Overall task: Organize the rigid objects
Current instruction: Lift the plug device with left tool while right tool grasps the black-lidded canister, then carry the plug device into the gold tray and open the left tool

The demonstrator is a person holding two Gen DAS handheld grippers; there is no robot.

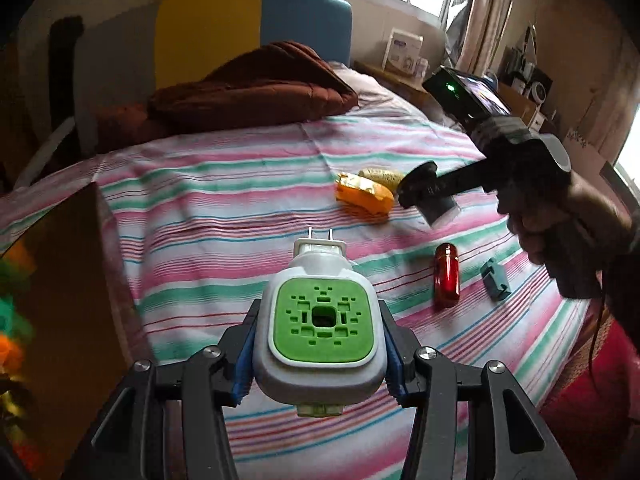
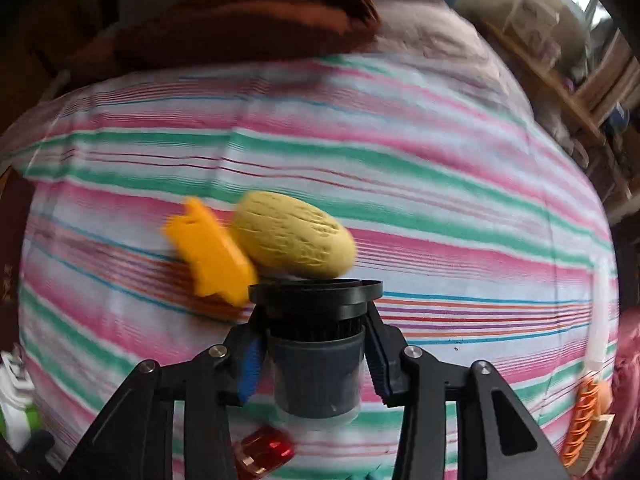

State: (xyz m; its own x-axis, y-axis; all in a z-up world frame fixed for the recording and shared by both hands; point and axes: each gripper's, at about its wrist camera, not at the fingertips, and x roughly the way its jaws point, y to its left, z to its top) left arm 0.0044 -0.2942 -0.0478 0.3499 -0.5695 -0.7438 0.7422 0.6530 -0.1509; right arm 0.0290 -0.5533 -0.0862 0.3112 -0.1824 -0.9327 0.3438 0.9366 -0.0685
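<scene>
The white plug-in device with a green grille (image 1: 320, 316) sits between the left gripper's (image 1: 320, 344) blue-padded fingers (image 1: 245, 364), which clamp its two sides and hold it above the striped bed (image 1: 200, 208), prongs pointing toward the far edge. The right gripper's (image 2: 314, 360) fingers (image 2: 252, 364) close partway on a dark cylindrical container with a black lid (image 2: 316, 344), carried over the bed's middle. Just beyond it lie an orange piece (image 2: 210, 252) and a yellow oval (image 2: 294, 236), touching. A red object (image 1: 447, 276) and a small teal block (image 1: 496, 280) lie toward the bed's right edge.
</scene>
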